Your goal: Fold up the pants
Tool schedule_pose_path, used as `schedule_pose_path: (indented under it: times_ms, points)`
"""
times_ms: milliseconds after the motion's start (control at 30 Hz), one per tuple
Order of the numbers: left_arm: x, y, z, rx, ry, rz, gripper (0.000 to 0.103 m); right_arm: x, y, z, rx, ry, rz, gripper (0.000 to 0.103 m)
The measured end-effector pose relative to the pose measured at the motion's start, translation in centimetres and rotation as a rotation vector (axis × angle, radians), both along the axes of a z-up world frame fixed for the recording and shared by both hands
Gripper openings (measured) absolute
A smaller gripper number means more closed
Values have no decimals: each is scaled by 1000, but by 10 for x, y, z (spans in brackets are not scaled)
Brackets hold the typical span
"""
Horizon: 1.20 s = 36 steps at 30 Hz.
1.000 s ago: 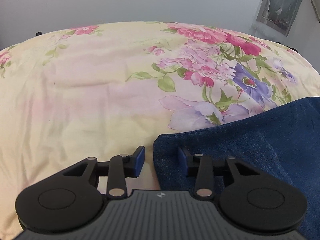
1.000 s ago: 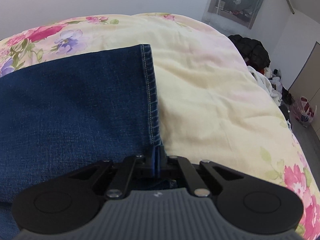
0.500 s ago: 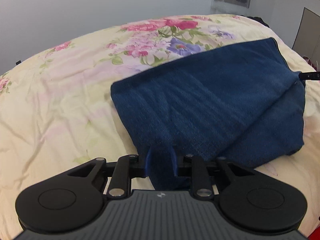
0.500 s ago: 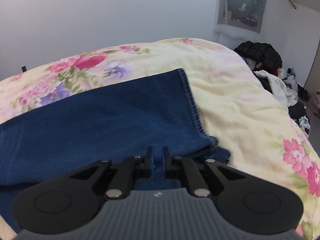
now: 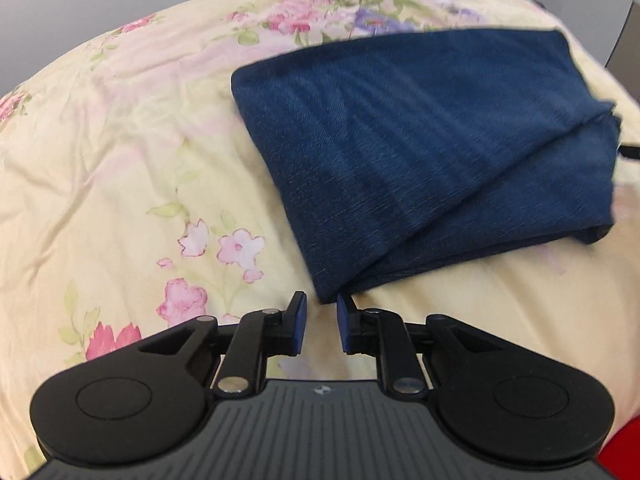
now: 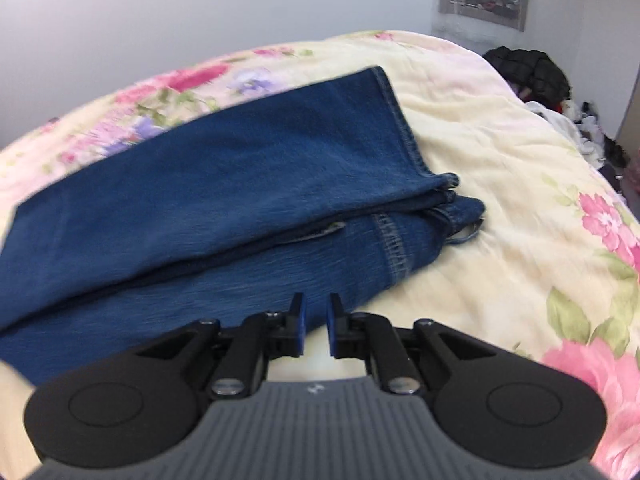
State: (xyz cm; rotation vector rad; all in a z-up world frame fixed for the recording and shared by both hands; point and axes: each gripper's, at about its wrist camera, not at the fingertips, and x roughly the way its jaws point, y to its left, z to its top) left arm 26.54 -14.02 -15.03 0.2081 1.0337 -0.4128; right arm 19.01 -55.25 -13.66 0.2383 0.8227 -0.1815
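Under blurred pants (image 6: 224, 200), hidden layers

dark blue pants (image 5: 420, 140), cream floral bedspread (image 5: 120, 140)

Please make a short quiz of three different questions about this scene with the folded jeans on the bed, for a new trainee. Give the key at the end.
1. True or false: the left gripper is clamped on the jeans.
2. The jeans lie on: A) a bare wooden table, B) a floral bedsheet, C) a grey carpet.
3. Fill in: between the jaws of the right gripper there is ____.

Key: 1 false, its jaws stand apart, just short of the fold corner; 2 B; 3 nothing, they have just been opening.
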Motion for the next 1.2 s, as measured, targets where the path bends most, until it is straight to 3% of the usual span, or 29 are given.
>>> schedule_pose_path:
  times_ms: [133, 267, 333, 400, 467, 567, 733, 867, 1000, 1067, 1200]
  points:
    - [-9, -3, 21, -35, -55, 19, 21, -15, 43, 12, 75, -74, 109, 9]
    - [-17, -13, 37, -56, -79, -3, 21, -17, 99, 14, -19, -148, 230, 16]
    - [-20, -18, 43, -64, -92, -15, 21, -12, 113, 3, -14, -118, 240, 17]
    - [-22, -22, 47, -84, -91, -24, 21, -8, 116, -19, -4, -16, 214, 17]
    - [-25, -27, 50, -106, -88, -38, 21, -12, 118, -40, 12, 30, 211, 17]
    - [-29, -37, 49, -142, -71, -68, 21, -20, 114, -40, 57, 16, 178, 17]
    - [-40, -63, 44, -189, -67, -118, 21, -48, 94, -32, 203, -29, 89, 26]
    - [-40, -77, 36, -180, -66, -140, 21, -54, 85, -41, 297, -60, 75, 41]
    - [-35, -76, 34, -160, -60, -124, 21, -45, 77, -50, 395, -91, 48, 41]
    - [-34, -70, 35, -153, -62, -109, 21, -37, 88, -50, 348, -79, 90, 41]
    - [-31, -60, 35, -152, -56, -76, 21, -38, 121, -44, 125, -56, 185, 41]
